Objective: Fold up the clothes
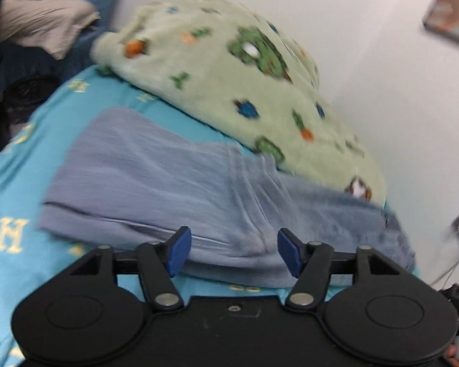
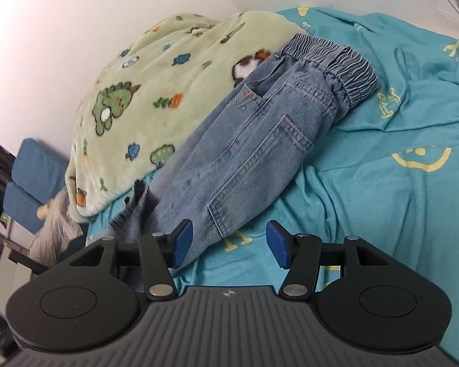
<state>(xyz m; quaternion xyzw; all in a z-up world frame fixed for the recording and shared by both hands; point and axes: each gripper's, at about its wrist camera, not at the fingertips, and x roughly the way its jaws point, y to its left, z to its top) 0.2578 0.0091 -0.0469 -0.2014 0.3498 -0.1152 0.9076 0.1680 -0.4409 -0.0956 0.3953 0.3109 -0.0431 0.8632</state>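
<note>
A pair of light blue jeans (image 2: 244, 140) lies lengthwise on the teal bed sheet (image 2: 397, 159), legs laid one on the other, elastic waistband (image 2: 330, 61) at the far end. In the left wrist view the jeans (image 1: 168, 183) lie across the frame, blurred. My left gripper (image 1: 232, 252) is open and empty, its blue pads either side of the jeans' near edge. My right gripper (image 2: 229, 243) is open and empty, just above the sheet at the jeans' lower leg edge, its left pad (image 2: 182, 241) over the denim.
A green fleece blanket (image 2: 156, 98) with dinosaur prints is heaped against the white wall behind the jeans; it also shows in the left wrist view (image 1: 229, 70). A blue chair (image 2: 30, 177) with a grey cloth (image 1: 42, 21) stands past the bed's end.
</note>
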